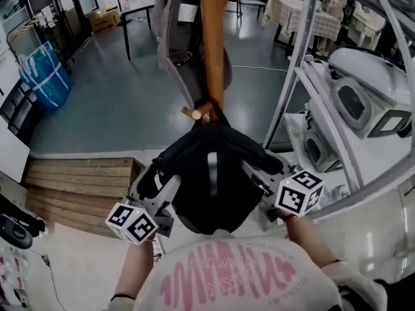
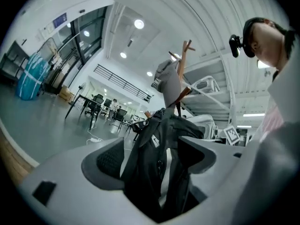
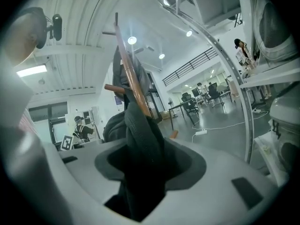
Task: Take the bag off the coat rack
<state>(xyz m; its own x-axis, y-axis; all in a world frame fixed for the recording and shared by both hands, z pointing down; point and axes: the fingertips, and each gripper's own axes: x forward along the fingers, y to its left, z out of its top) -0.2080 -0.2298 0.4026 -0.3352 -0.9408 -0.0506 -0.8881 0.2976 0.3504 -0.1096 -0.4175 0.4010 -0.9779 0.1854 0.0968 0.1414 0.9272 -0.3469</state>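
- Bag [image 1: 207,173]: black, on the coat rack [image 1: 211,44], its top at a short wooden peg [image 1: 194,114] on the pole, its body hanging right in front of the person's chest
- left hand-held gripper [image 1: 165,185]: at the bag's left side, jaws spread wide, bag fabric hangs between them, pads not pinching it
- right hand-held gripper [image 1: 258,172]: at the bag's right side, jaws closed onto a thick fold of the bag, fabric fills the whole gap between the pads
- both point roughly level into the bag, marker cubes on the person's side
- wooden platform [image 1: 78,180] on the floor, just left of the left hand-held gripper
- white tube frame [image 1: 295,70] with white machine housings [image 1: 363,89] close on the right
- grey garment [image 1: 175,37] hangs higher up the same pole, beyond the bag
- further out: grey floor, black bench [image 1: 136,8] top left, blue sack [image 1: 45,73] at the far left edge of the room
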